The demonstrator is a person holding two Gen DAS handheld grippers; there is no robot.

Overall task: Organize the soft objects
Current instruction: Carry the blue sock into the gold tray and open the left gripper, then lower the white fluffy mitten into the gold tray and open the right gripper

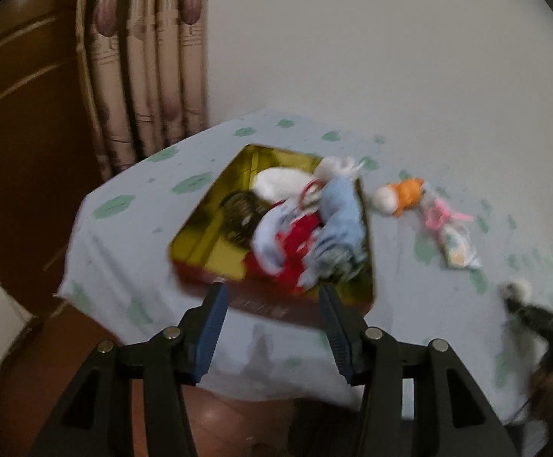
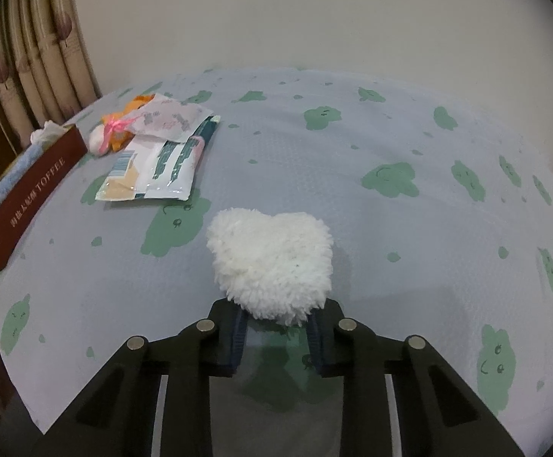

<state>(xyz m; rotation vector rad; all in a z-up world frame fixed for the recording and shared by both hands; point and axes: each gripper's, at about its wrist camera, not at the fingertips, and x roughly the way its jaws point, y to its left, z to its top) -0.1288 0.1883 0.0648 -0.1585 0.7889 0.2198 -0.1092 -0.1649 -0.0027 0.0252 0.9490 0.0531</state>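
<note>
So the table [image 2: 352, 144] has a pale blue cloth with green blobs on it, and the tin box [image 1: 207, 228] sits at the left end of it. Gold inside, dark red outside with "TOFFEE" on the wall in the right wrist view. It's stuffed: a pale blue cloth [image 1: 341, 205], something red [image 1: 299, 240], white pieces and a dark round item I can't make out, since the left wrist view is smeared with blur.

Just right of the tin lies an orange and white plush [image 1: 398, 194], touching some flat plastic packets [image 2: 158, 163] that run with their long side from near to far.

The white fluffy heart [image 2: 272, 259] is on the cloth near the middle of the table, point towards the camera, lobes away. The right gripper [image 2: 276, 327] is clenched on that point; the tips of the pads are buried in the fluff.

The left gripper [image 1: 272, 304] hangs released over the near edge of the tin, nothing between its jaws.
</note>
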